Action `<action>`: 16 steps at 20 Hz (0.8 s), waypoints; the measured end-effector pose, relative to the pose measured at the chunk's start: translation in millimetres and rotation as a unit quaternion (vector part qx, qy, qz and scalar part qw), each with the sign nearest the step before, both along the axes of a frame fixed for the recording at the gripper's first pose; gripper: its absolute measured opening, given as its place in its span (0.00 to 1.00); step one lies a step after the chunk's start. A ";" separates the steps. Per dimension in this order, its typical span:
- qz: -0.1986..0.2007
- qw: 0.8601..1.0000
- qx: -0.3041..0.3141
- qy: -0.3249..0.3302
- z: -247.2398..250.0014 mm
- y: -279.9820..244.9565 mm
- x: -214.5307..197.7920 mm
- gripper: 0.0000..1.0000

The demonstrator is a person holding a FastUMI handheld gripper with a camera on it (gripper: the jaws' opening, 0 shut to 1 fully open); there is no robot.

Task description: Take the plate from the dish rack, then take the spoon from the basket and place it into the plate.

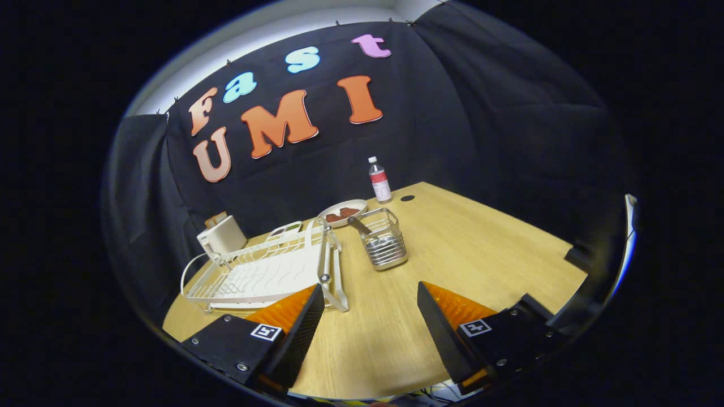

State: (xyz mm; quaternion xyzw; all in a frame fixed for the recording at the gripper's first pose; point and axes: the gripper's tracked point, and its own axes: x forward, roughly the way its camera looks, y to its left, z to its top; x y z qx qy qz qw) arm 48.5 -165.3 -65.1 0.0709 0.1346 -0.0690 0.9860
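Across the wooden bench (481,254) everything I need sits beyond my claw (370,308), whose fingers stand spread wide with nothing between them, hovering above bare wood. Largest ahead is the white wire dish rack (260,274), just beyond the left finger; it looks flat and empty to me, though a rim or small dish (284,229) at its far side is too small to read. Behind the rack stands a white box-like appliance (222,236). Next in size is a plate (342,213), lying on the bench past the rack with something reddish-brown on it; I cannot tell whether this is the plate I am meant to fetch. Nearer, just right of the rack, the wire basket (384,246) stands upright, with what I take to be the spoon (360,225), its handle leaning out toward the plate. A small bottle (379,180) stands well behind. To do this step well, I judge I should keep the claw released, steer it over the basket, line both fingers across the handle, and close only once it sits squarely between them, avoiding the wire rim.
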 end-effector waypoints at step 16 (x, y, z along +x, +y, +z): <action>-0.015 0.979 -0.179 -0.099 22.2 6.7 126.7 0.99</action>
